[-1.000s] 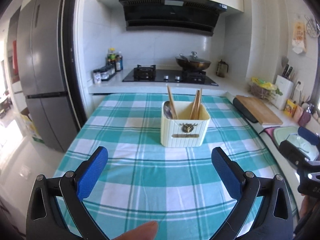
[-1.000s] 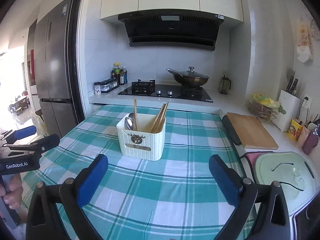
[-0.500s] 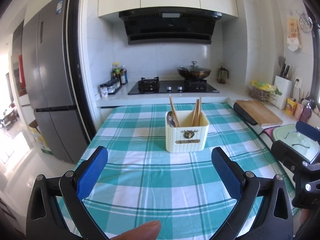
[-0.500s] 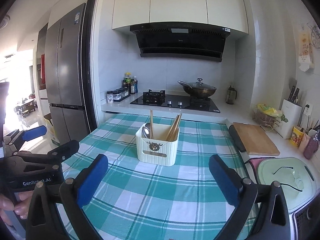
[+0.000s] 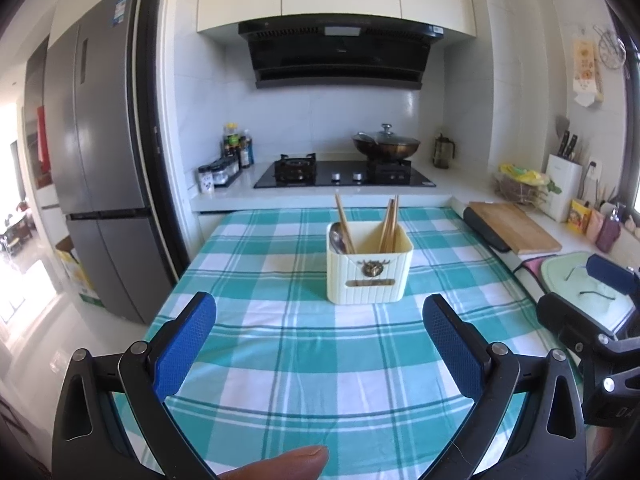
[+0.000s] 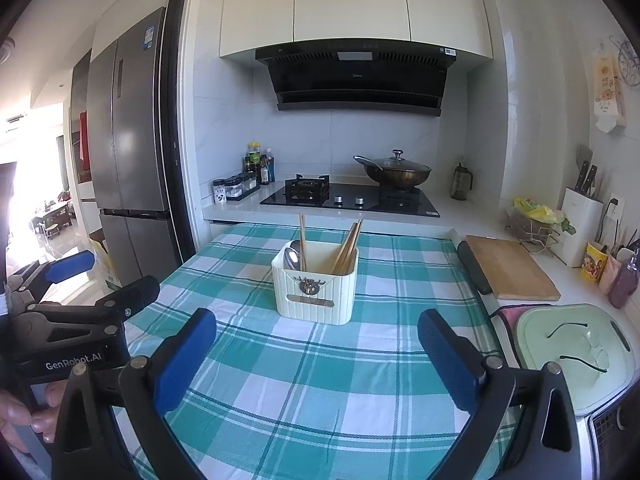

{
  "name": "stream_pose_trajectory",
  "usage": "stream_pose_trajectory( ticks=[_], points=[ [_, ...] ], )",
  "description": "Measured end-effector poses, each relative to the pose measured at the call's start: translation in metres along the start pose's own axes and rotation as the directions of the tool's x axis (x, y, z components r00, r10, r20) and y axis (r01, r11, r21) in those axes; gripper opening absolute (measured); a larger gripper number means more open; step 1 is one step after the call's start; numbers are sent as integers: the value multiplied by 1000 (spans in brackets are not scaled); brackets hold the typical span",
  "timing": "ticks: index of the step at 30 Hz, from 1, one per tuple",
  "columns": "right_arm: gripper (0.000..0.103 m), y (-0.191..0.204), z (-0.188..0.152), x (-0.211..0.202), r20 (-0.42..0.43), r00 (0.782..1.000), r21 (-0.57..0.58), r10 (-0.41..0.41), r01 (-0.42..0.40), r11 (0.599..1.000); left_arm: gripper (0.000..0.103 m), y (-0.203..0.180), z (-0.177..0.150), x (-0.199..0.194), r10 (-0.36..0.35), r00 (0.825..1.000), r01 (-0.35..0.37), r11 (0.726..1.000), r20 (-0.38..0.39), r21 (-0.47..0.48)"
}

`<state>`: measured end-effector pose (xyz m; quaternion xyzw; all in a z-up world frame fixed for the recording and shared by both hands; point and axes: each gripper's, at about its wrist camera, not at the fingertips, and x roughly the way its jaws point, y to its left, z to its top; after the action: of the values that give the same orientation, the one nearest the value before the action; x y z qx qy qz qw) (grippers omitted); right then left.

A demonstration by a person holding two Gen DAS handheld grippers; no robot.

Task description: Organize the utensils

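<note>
A cream ribbed utensil holder [image 5: 369, 270] [image 6: 316, 288] stands on the teal checked tablecloth [image 5: 304, 360] [image 6: 304, 380]. Wooden chopsticks [image 5: 390, 220] [image 6: 349, 246] and a metal spoon [image 5: 339, 237] [image 6: 292, 258] stick up out of it. My left gripper [image 5: 320, 344] hangs open in front of the holder, well short of it, nothing between its blue pads. My right gripper [image 6: 316, 356] is open too, equally far back and empty. Each gripper shows at the edge of the other's view.
A wooden cutting board [image 6: 510, 266] and a pale green lid [image 6: 572, 352] lie on the counter to the right. The stove with a lidded wok [image 6: 394, 172] is behind the table, a knife block [image 6: 580, 224] at far right, a fridge [image 5: 100, 184] at left.
Both grippers have pulled back and risen from the holder, which looks smaller and farther now. Both stay open and empty.
</note>
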<state>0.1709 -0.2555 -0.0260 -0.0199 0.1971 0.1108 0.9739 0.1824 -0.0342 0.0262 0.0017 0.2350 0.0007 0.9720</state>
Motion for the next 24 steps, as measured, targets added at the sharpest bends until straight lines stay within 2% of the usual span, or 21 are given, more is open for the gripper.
stream_pose_trajectory(
  ticks=[13,24],
  points=[
    [103,1,0,-5,8,1000,4,7,-7,1000,103,-1,-1,-1,-12,1000,12,1000,-19,-5],
    [103,1,1,-5,5,1000,4,4,-4,1000,103,-3,-2,1,12,1000,-12,1000,-25,2]
  ],
)
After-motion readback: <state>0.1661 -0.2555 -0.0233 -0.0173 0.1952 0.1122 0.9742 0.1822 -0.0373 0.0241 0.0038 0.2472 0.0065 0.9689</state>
